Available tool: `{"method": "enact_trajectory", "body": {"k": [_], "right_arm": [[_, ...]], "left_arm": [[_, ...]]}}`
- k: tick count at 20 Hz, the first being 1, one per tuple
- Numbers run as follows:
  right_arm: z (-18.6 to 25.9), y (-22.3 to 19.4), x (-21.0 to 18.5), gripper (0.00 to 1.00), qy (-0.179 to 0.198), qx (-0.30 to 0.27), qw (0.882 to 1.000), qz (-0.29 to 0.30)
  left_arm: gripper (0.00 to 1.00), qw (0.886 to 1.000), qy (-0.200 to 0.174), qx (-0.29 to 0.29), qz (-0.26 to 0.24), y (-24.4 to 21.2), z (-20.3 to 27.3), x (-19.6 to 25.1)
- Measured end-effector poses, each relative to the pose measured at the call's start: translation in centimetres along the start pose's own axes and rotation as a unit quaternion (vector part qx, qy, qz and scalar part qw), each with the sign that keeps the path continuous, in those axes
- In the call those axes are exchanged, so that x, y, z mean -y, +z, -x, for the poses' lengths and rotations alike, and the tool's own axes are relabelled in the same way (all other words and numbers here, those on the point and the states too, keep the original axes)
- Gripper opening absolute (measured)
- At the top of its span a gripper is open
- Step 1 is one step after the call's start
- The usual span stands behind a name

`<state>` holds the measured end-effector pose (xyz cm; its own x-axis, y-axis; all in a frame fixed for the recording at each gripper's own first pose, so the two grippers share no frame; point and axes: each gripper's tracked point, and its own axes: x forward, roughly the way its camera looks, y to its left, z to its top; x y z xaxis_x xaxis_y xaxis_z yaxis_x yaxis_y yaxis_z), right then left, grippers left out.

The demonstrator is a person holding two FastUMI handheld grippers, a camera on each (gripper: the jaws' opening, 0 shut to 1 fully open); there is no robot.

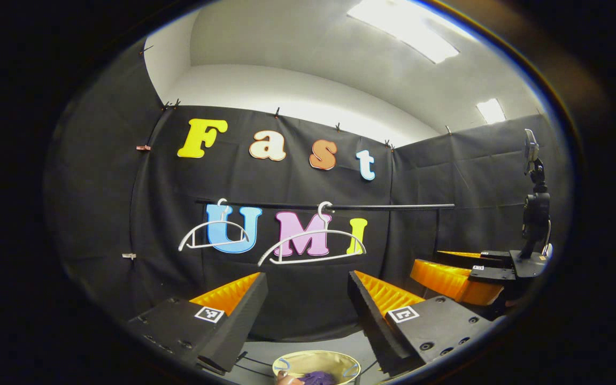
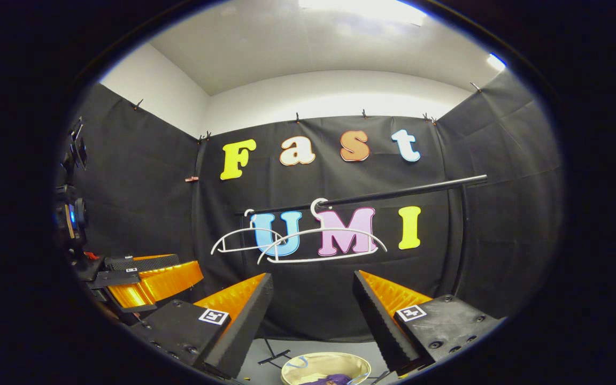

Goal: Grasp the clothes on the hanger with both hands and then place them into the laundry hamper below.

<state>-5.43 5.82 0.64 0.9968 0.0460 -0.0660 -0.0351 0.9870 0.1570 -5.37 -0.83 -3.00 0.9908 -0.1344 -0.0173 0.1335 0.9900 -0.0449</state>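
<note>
Left gripper (image 1: 307, 299) fingers sit closest to the lens, spread wide with nothing between them; same for the right gripper (image 2: 312, 299) in the right gripper view, released and empty. The right gripper (image 1: 455, 280) also shows off to the side in the left gripper view, and the left gripper (image 2: 150, 280) in the right gripper view, so the two are level and side by side. Ahead, a black rail (image 1: 329, 206) runs crosswise along the booth wall, long axis left to right, with two white hangers hooked on it: a nearer hanger (image 1: 312, 243) and a farther hanger (image 1: 214, 235), both bare. Below and just ahead of the fingers sits the round laundry hamper (image 1: 316, 358), rim cut off at the bottom edge, with purple clothes (image 1: 318, 378) already lying inside; there may be a second pinkish item beside them, too cropped to be sure. The hamper (image 2: 325, 363) and purple cloth (image 2: 329, 380) read the same in the right gripper view. Judging from bare hangers and cloth in the hamper, placement looks done; what's left is downward of both grippers, about equally near each. A camera stand (image 1: 535, 208) rises behind the right gripper.
</note>
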Motion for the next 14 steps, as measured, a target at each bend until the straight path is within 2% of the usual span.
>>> {"method": "enact_trajectory", "body": {"k": [3,4,5,14], "right_arm": [[-0.1,0.4,1.0,0.97,-0.001,0.007,1.0,-0.005],[-0.2,0.6,1.2,1.0,-0.002,0.009,1.0,-0.008],[-0.3,0.8,1.5,0.97,-0.003,0.01,1.0,-0.011],[-1.2,0.1,3.6,0.97,-0.004,-0.001,1.0,-0.01]], "left_arm": [[0.95,1.0,0.006,-0.004,-0.001,-0.5,-0.8,0.2],[0.95,1.0,0.006,-0.004,0.0,-0.5,-0.9,0.6],[0.95,1.0,0.006,-0.005,0.0,-0.5,-1.3,0.9],[0.95,1.0,0.011,-0.016,0.005,-1.1,-3.1,1.8]]}}
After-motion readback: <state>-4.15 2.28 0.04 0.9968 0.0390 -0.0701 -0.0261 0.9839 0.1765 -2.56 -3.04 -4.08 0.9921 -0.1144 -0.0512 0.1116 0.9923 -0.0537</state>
